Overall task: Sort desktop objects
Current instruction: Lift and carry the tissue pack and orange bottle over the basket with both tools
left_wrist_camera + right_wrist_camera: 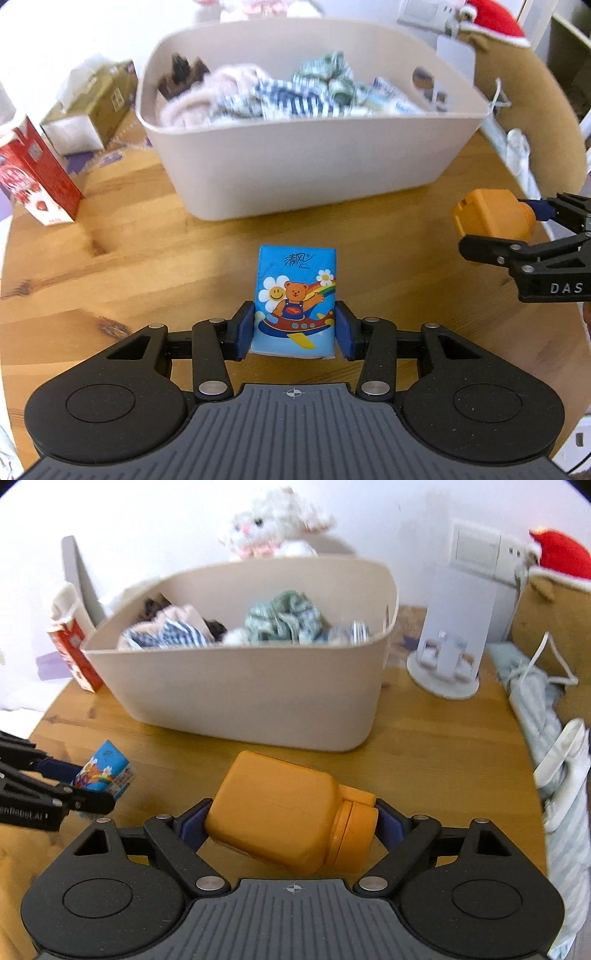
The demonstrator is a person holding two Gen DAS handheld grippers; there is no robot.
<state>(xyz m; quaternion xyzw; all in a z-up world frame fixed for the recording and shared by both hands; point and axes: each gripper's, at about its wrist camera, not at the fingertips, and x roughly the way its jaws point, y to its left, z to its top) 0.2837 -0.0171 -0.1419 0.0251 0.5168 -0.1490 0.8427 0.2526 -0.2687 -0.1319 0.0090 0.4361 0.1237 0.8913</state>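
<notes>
Blue pads of the left hand-held gripper (294, 330) clamp a tissue pack (294, 301); right hand-held gripper (291, 825) grips an orange bottle (288, 812).

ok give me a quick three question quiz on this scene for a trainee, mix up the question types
1. True or false: the left hand-held gripper grips a blue tissue pack.
2. What does the right hand-held gripper hold? A) red carton B) orange bottle C) plush toy
3. Fill in: the beige bin already contains crumpled ____.

Key:
1. True.
2. B, the orange bottle, held lying sideways, base against one pad, cap against the other.
3. Cloth items.
</notes>
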